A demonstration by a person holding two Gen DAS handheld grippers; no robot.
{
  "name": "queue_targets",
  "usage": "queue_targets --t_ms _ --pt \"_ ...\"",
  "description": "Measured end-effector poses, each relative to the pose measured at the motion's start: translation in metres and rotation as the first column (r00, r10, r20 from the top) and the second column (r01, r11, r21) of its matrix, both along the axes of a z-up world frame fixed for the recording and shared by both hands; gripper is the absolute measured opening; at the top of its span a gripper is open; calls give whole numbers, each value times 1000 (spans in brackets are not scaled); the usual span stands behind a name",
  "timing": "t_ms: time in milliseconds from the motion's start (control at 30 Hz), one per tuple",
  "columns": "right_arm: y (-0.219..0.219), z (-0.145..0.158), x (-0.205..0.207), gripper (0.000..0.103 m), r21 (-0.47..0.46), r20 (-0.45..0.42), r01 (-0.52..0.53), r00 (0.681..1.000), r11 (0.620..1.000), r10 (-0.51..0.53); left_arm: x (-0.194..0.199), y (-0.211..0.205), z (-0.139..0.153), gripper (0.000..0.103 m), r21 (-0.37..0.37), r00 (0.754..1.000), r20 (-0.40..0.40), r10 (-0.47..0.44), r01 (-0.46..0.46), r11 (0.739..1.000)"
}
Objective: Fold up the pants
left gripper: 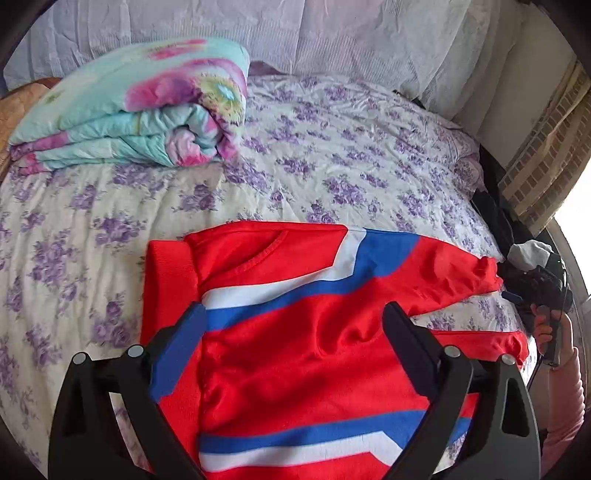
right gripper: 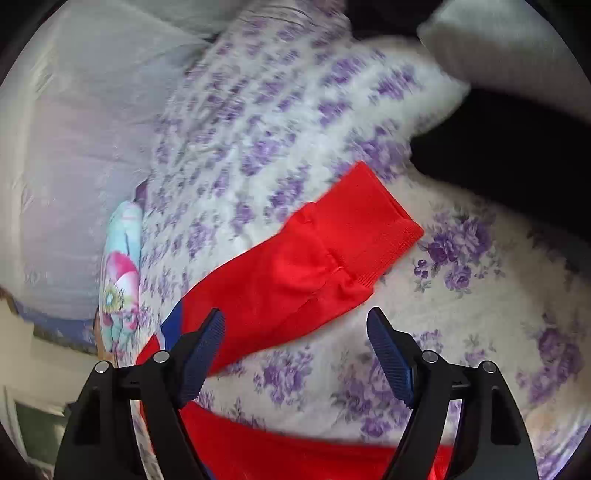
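Note:
Red pants [left gripper: 295, 339] with blue and white stripes lie spread on the floral bed sheet [left gripper: 314, 162]. My left gripper [left gripper: 295, 317] is open and hovers over the waist and hip part, holding nothing. In the right wrist view one red leg with its ribbed cuff [right gripper: 369, 225] lies diagonally on the sheet, and the other leg [right gripper: 295, 450] crosses the bottom. My right gripper [right gripper: 295, 325] is open and empty above the sheet between the two legs. The right gripper also shows in the left wrist view [left gripper: 543, 288], held in a hand at the bed's right edge.
A folded turquoise and pink floral quilt [left gripper: 140, 110] lies at the back left of the bed. White curtain [left gripper: 295, 33] hangs behind. A pillow [right gripper: 498, 44] sits at the far right. Dark items [left gripper: 495, 214] lie off the bed's right edge.

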State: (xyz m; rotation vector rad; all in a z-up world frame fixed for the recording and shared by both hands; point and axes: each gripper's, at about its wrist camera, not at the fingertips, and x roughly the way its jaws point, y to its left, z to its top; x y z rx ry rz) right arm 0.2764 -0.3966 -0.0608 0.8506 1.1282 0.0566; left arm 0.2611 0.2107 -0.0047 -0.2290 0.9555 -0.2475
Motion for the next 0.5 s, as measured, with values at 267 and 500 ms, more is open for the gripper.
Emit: queue_targets --t_ms 267,500 --pt "17 42 23 20 -210 359 -79 921 975 152 57 -5 -63 93 102 992 -114 50 -38 994" --pt "-21 -2 14 55 -485 49 -7 998 874 35 57 -11 -64 94 155 995 -56 88 -78 985"
